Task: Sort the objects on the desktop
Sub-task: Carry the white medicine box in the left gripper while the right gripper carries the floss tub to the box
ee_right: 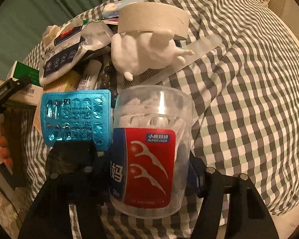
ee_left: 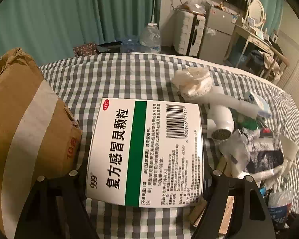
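a white medicine box (ee_left: 144, 153) with a green stripe, barcode and red otc oval lies flat on the checked bedspread (ee_left: 113, 75), beside a taped cardboard box. a clear tub of floss picks (ee_right: 149, 149) with a red-and-blue label lies on its side, a blue foil blister pack (ee_right: 75, 117) just beside it.

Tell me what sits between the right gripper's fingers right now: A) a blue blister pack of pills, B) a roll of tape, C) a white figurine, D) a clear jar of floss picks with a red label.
D: the clear floss pick jar with its red label sits between the right gripper fingers; the blue blister pack lies to its left.
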Available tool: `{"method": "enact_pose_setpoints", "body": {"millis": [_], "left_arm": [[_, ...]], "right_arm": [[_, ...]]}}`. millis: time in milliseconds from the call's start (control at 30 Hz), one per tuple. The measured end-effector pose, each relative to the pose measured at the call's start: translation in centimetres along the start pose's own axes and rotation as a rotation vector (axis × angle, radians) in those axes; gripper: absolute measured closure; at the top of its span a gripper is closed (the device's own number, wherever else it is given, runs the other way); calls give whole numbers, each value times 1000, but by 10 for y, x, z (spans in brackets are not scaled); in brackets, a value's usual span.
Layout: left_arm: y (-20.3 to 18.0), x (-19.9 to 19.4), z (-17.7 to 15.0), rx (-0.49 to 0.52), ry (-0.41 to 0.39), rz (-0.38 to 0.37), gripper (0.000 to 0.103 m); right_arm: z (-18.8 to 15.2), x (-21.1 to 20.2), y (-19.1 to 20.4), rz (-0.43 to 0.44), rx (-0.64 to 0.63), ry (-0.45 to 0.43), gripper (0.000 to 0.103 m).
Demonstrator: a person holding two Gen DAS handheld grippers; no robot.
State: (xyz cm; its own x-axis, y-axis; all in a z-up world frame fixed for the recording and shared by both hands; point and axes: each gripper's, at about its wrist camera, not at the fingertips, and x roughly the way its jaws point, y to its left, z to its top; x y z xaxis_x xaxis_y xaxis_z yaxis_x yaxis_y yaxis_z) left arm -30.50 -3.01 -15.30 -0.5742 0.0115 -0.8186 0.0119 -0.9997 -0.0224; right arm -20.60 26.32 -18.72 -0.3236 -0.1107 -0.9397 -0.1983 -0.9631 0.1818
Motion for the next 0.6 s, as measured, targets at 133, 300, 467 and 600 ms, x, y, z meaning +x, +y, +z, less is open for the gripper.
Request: {"method": "enact_pose_setpoints", "body": {"millis": [133, 300, 467, 600], "left_arm": [[2, -19, -11, -25, -8, -14, 23], [2, -73, -29, -8, -62, -43, 23], [-5, -116, -67, -40, -58, -82, 23], [-7, -131, -94, -59, -23, -138, 23]], "right_arm": [[-4, -7, 3, -3, -8, -27, 41], [-18, -32, 12, -66, -48, -87, 42], [-46, -68, 30, -89, -107, -183, 42], [-55, -85, 28, -55, -99, -197, 42]]}}
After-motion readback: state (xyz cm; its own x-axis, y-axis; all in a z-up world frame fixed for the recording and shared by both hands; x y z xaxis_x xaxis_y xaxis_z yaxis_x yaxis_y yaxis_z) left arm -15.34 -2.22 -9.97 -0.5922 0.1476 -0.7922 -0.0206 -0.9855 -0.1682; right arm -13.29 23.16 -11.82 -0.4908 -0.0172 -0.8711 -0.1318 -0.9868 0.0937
